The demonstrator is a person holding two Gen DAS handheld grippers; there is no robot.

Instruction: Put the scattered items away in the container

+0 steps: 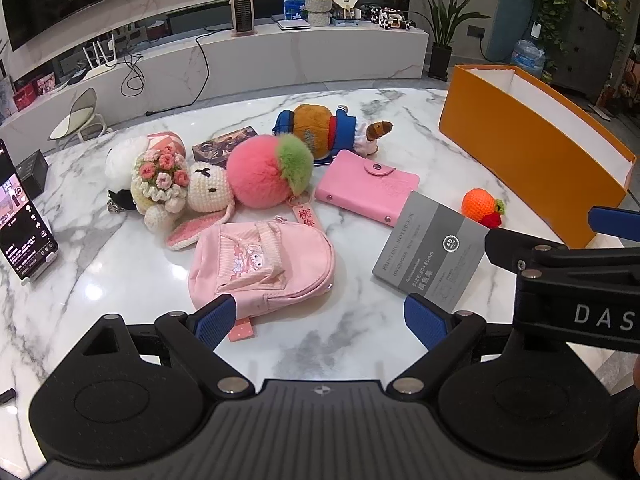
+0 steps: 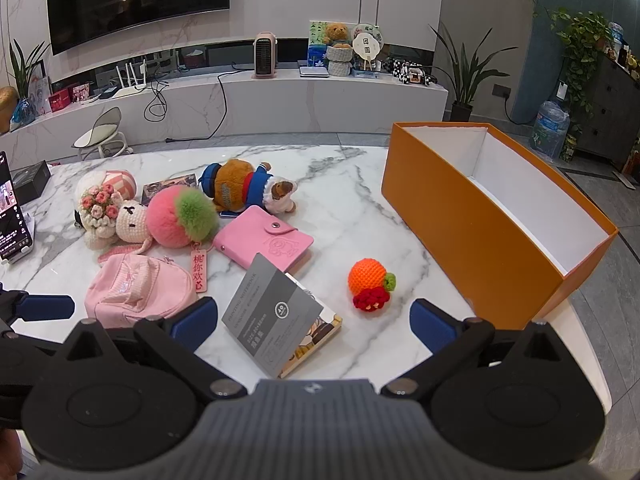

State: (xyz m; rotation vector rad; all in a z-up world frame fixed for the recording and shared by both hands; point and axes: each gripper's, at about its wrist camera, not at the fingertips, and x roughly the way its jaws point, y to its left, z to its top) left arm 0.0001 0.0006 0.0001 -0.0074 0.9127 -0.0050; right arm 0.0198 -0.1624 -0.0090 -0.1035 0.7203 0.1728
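An open orange box (image 2: 480,224) with a white inside stands on the right of the marble table (image 2: 352,200); it shows as the orange box (image 1: 532,152) in the left wrist view. Scattered left of it lie a pink mini backpack (image 1: 260,268), a grey notebook (image 2: 272,312), a pink card wallet (image 2: 264,240), a crochet orange (image 2: 370,280), a pink-green pompom (image 1: 268,168), a crochet bunny (image 1: 176,188) and a brown plush bear (image 1: 324,128). My left gripper (image 1: 320,322) hovers open just before the backpack. My right gripper (image 2: 314,326) hangs open over the notebook, nothing held.
A phone on a stand (image 1: 24,232) and a black box (image 1: 34,168) sit at the table's left edge. Beyond the table are a low TV bench (image 2: 280,100), a small chair (image 2: 102,132), potted plants (image 2: 464,76) and a water bottle (image 2: 550,128).
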